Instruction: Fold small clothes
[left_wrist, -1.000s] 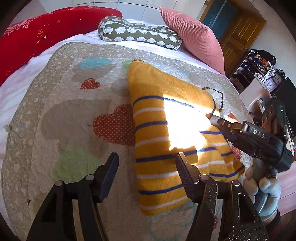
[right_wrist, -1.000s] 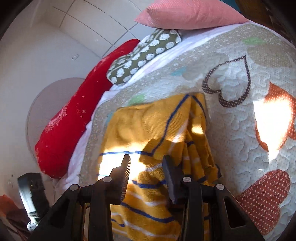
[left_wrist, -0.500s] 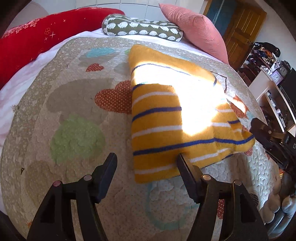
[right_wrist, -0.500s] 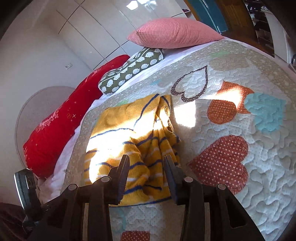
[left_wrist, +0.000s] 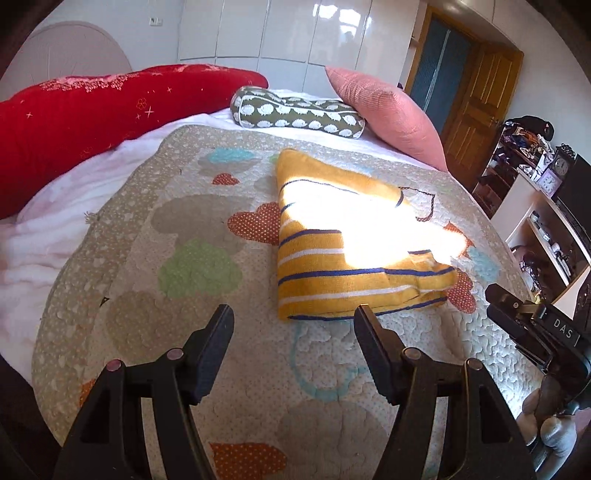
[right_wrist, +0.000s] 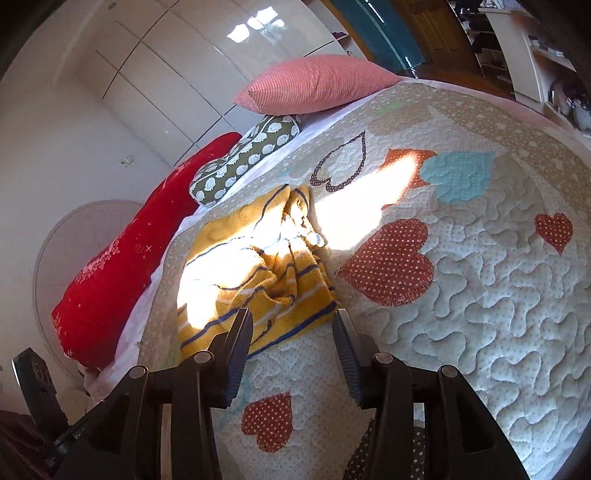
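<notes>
Left gripper (left_wrist: 293, 319) wide open, empty, hovering above the quilt (left_wrist: 140, 229). Right gripper (right_wrist: 291, 325) also open, holding nothing, tips just short of the sweater's near hem. One yellow striped sweater (left_wrist: 332, 254) lies folded mid-quilt, sun patch across it; its right side is bunched in the right wrist view. Quilt is patchwork with hearts and clouds, over a white sheet (left_wrist: 55, 221). Three pillows at the far end: red bolster (left_wrist: 92, 110), green patterned one (left_wrist: 299, 116), pink cushion (left_wrist: 384, 110). Beyond: white wardrobe (left_wrist: 288, 33), wooden door (left_wrist: 476, 114), shelf unit (left_wrist: 539, 206) on the right.
</notes>
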